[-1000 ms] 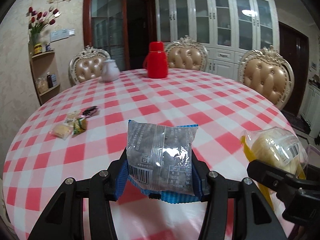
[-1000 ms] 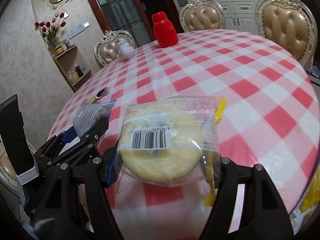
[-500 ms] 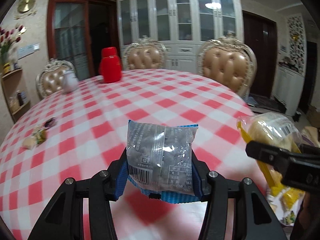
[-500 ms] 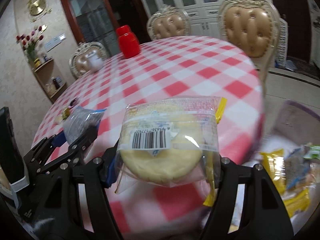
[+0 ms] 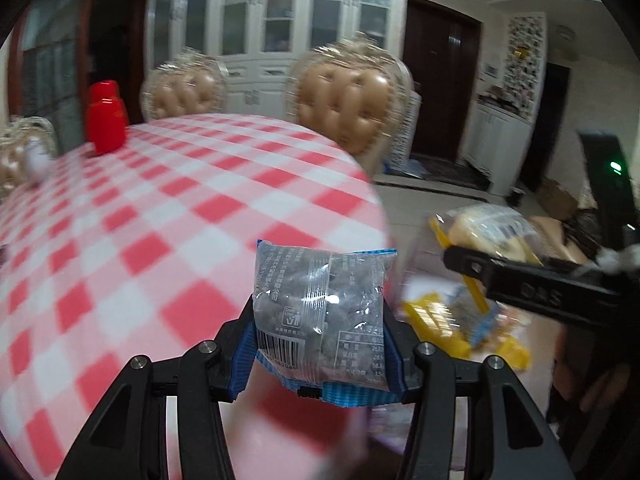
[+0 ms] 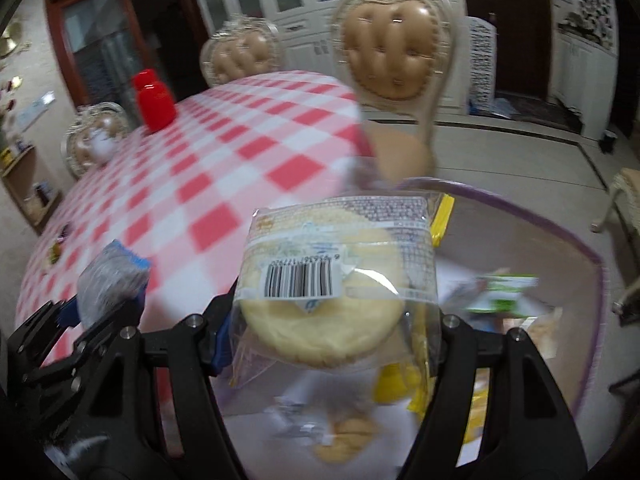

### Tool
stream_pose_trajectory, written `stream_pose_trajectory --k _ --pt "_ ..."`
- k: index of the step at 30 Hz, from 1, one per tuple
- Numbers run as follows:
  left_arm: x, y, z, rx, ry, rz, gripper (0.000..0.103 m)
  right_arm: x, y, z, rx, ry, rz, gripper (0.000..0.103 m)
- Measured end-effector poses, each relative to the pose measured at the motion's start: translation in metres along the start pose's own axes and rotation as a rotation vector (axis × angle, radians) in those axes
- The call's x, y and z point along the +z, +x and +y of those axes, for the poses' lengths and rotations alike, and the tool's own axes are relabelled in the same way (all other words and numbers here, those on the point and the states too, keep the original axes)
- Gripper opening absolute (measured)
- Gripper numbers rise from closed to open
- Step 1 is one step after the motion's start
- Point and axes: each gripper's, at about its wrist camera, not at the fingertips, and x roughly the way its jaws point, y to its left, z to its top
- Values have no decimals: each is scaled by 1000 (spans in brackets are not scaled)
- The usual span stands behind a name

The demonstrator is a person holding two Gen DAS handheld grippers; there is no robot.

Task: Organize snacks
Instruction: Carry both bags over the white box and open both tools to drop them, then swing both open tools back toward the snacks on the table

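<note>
My left gripper (image 5: 320,344) is shut on a clear-and-blue snack packet (image 5: 320,304) with dark pieces inside, held over the right edge of the red-checked table (image 5: 152,216). My right gripper (image 6: 332,320) is shut on a clear packet with a round yellow cake (image 6: 328,304); it hangs above a clear bin with a purple rim (image 6: 532,220) that stands beside the table and holds several snack packets (image 6: 500,292). In the left wrist view the cake packet (image 5: 488,228) and right gripper (image 5: 520,280) show at the right, above blurred yellow packets (image 5: 440,316).
A red jug (image 5: 105,116) stands at the table's far side. Tufted tan chairs (image 6: 394,52) ring the table, one close behind the bin. A few small snacks (image 6: 56,248) lie at the table's far left edge. White cabinets and dark doors line the back wall.
Both grippers have swung to the right with their packets, from over the table's middle to its right edge. The bin of snacks has come into view under the right gripper.
</note>
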Motion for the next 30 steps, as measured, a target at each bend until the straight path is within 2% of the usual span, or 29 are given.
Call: stream_pose_trajectory --k 8,10,11,12,16,20,23,24,28,30 --pt "-8 30 -52 -255 25 122 54 2 5 -43 -190 -55 68 73" --pt "-15 36 -58 -330 13 139 58 2 7 -53 -222 -25 83 76" --pt "-18 38 -61 -372 17 147 65 3 5 -56 -234 -15 75 77" --pt "-20 38 -61 -382 21 147 69 3 2 -56 -238 -9 64 77" --pt "-15 25 -43 -341 35 82 71 10 -14 -41 -200 15 -6 81" --pt "-10 -7 15 -201 12 -39 79 13 -25 12 -61 -27 -66 81" --pt "-10 -32 80 -48 -61 -116 83 9 -24 74 96 -103 -80 81" --pt "-11 -43 112 31 -102 -141 83 6 -22 98 143 -131 -79 81" --pt "-11 -77 215 259 -245 -206 83 -7 -6 205 337 -281 -44 83" --pt "-10 -90 277 456 -317 -210 85 -14 11 263 400 -380 -27 84"
